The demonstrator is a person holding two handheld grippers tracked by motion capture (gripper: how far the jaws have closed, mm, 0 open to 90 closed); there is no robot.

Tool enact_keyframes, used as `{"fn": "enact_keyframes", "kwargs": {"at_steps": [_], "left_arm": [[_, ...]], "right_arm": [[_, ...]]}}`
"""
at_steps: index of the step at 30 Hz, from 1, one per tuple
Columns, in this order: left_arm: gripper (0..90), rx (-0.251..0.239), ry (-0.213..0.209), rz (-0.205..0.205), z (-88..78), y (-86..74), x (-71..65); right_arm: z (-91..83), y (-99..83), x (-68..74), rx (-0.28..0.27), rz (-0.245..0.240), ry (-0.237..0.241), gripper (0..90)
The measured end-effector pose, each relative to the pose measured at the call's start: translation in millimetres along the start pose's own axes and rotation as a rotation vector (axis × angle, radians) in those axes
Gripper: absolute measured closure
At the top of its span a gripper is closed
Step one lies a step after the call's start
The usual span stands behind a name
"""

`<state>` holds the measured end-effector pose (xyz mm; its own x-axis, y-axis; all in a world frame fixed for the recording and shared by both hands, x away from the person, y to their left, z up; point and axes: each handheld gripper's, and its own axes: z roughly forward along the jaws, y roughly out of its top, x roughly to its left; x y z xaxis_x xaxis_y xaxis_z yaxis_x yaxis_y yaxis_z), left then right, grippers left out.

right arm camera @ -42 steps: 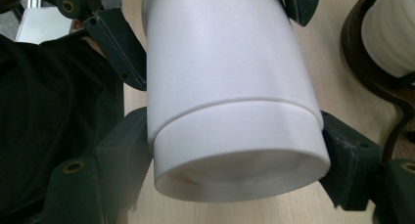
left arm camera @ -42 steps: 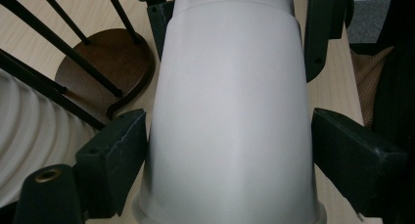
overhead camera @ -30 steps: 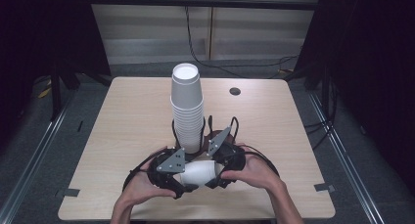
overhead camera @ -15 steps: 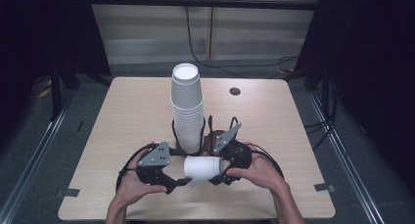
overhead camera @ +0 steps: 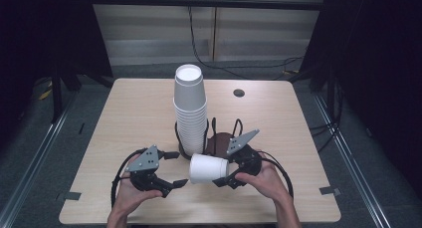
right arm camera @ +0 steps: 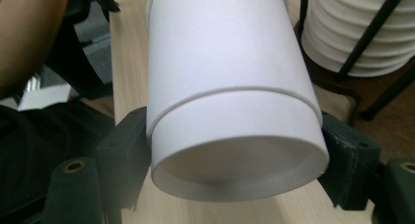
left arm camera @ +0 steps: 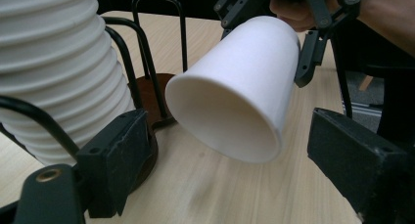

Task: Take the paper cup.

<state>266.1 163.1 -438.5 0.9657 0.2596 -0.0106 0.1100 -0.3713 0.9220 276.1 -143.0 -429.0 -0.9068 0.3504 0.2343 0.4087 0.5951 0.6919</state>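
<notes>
Light wood bench (overhead camera: 129, 113), rounded corners, on grey floor (overhead camera: 45, 153). On it: black wire rack with dark round base (overhead camera: 219, 141) near front centre, holding 1 tall stack of white cups (overhead camera: 189, 108). Small dark round spot (overhead camera: 239, 93) toward far right

You are standing at a light wooden bench (overhead camera: 129, 118) with rounded corners; a small dark round hole (overhead camera: 239, 93) sits near its far right corner. Under it lies grey carpeted floor (overhead camera: 45, 153), with a metal rail (overhead camera: 35, 163) running along the left side and another (overhead camera: 348, 158) along the right. Beyond the far edge you face a pale panelled wall (overhead camera: 149, 29), where black cables (overhead camera: 199, 44) hang down. Black curtains (overhead camera: 378, 63) close in both sides, keeping the surroundings dim.
</notes>
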Motion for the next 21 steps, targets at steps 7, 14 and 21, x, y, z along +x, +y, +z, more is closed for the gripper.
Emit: {"fn": "enact_keyframes", "kwargs": {"at_steps": [7,14,21], "left_arm": [[15.7,-0.021,0.003,-0.017,0.7,-4.2,-4.8],[15.7,-0.041,0.001,-0.018,4.3,-5.9,-10.7],[15.6,-0.051,-0.001,-0.032,10.1,-8.6,-11.4]], "right_arm": [[-1.0,-7.5,1.0,-0.070,-0.001,-0.023,23.8],[-3.6,-20.9,0.4,-0.162,0.015,-0.024,23.8],[2.6,-29.7,-0.8,-0.217,0.022,-0.013,23.8]]}}
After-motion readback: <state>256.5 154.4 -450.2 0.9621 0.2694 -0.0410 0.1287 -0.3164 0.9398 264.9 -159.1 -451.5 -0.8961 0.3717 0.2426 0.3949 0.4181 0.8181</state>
